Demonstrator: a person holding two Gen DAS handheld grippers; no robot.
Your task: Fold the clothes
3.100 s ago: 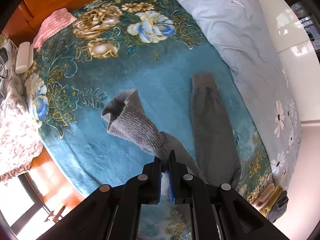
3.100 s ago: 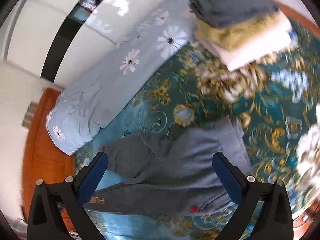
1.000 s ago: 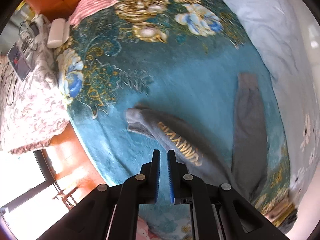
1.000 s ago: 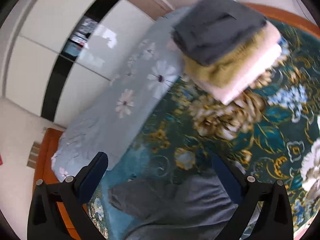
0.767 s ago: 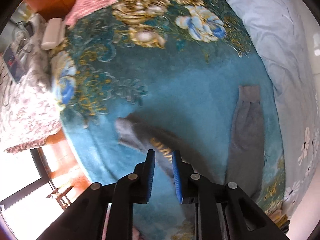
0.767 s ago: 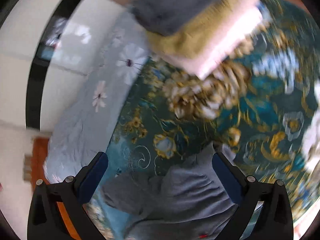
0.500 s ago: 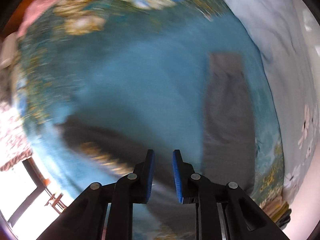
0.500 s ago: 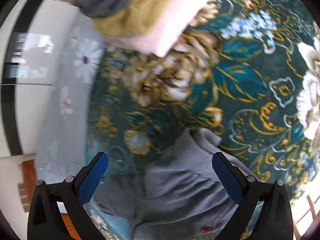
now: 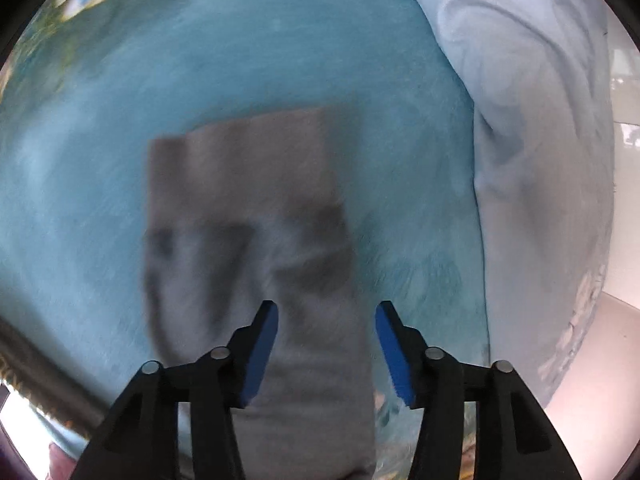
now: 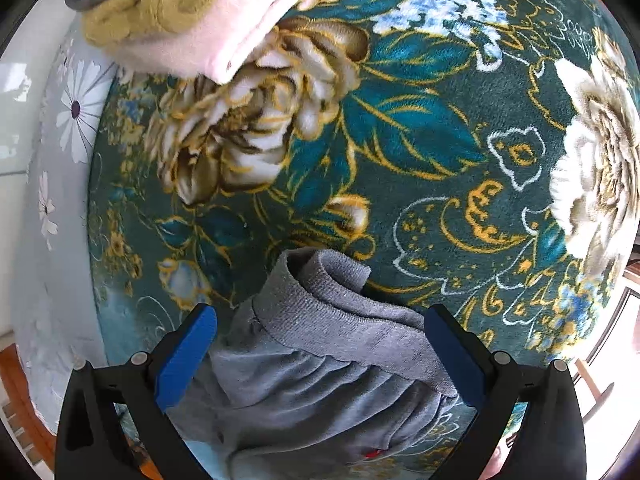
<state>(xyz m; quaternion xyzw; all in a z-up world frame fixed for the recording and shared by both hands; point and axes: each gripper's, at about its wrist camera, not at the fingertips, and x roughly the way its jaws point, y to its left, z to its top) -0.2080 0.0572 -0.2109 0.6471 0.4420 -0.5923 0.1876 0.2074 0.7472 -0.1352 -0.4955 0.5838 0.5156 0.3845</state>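
— While both tools hover, what is logged?
— Grey sweatpants (image 10: pixel 320 360) on floral blanket (image 10: pixel 420 140): left hand-held gripper (image 9: pixel 326 344) spread over leg cuff, right hand-held gripper (image 10: pixel 320 344) spread at waistband. Next, probably: pinch both ends.

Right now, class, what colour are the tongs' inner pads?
Blue pads, clearest in the right wrist view.

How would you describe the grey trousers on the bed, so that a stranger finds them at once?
Start at the teal floral blanket that covers the bed. The folded stack of clothes sits at its far edge; the grey sweatpants lie nearer, between the open right hand-held gripper fingers. Only they are unfolded, plain grey, with a ribbed waistband.
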